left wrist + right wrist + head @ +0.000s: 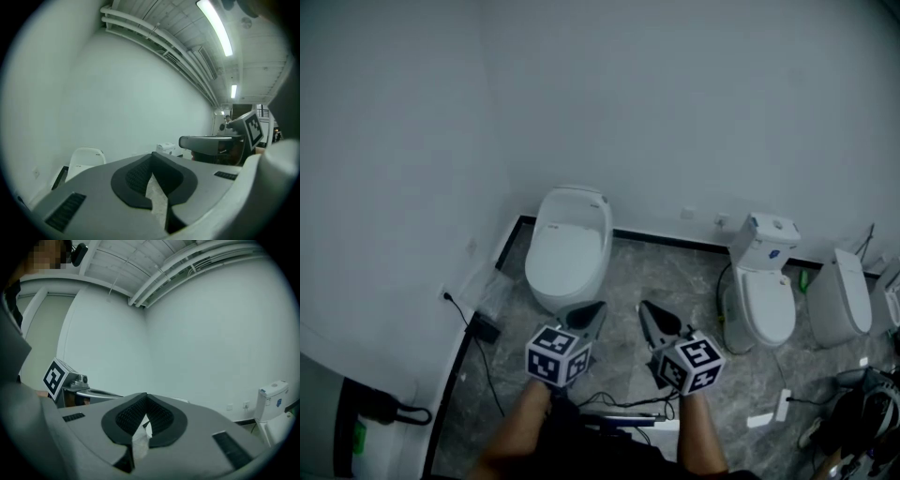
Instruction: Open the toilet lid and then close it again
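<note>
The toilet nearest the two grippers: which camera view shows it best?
The head view: the whole toilet shows from above, closed. The left gripper view shows only a part of it behind the jaws. The right gripper view hardly shows it.

The toilet (pixel 570 246) was white, smooth and rounded, with no separate tank, standing at the far left with its back to the wall (pixel 675 112). Its lid (pixel 565 261) lay shut, flat over the bowl.

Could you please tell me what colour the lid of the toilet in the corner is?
White; the lid shows best in the head view.
</note>
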